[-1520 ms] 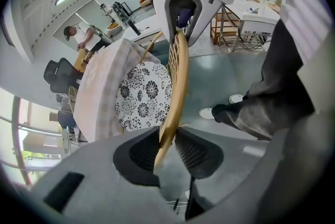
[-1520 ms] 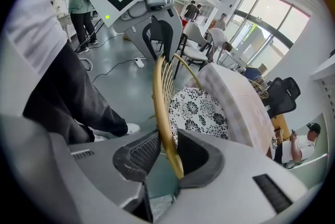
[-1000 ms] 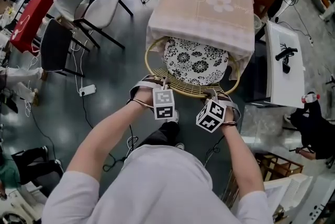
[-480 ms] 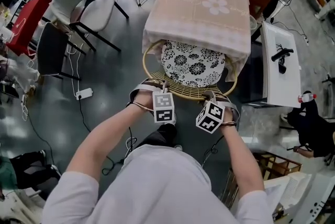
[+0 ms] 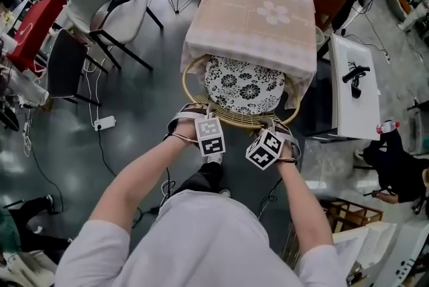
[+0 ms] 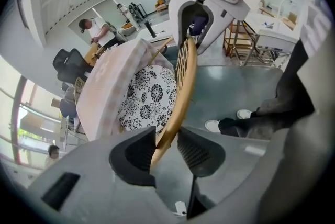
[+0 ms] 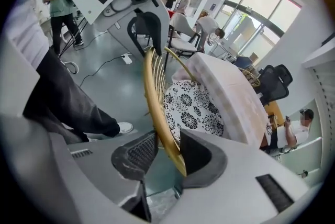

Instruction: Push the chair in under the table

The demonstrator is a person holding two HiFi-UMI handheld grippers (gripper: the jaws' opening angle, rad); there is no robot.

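The chair (image 5: 244, 88) stands on the floor (image 5: 144, 98) with most of its seat under the near edge of the table (image 5: 253, 17); only the curved back rim (image 5: 236, 121) and the rear of the seat project towards the person.

The left gripper (image 6: 166, 148) and the right gripper (image 7: 168, 154) both straddle that rim, left and right of its middle; the jaws of both have just been opening and now stand wide, with the rim between them but not clamped; each view shows a gap on at least one side of the rim.

The task is judged nearly or fully complete.

Hazards from this state:

- Further pushing with slack jaws: the load would pass through one pad only; a gripper may slide along the curve of the rim or ride off it.
- Uneven effort between the two sides: the chair would likely turn on the floor and enter skewed; one side could then strike a table leg, which is hidden here.
- The cloth (image 5: 198, 51) hangs over the table edge onto the chair's sides; a hard push could catch it and drag it.
- Withdrawal at an angle: a pad may hook the rim or the wicker below it and pull the chair back out; a straight lift clear of the rim avoids this.
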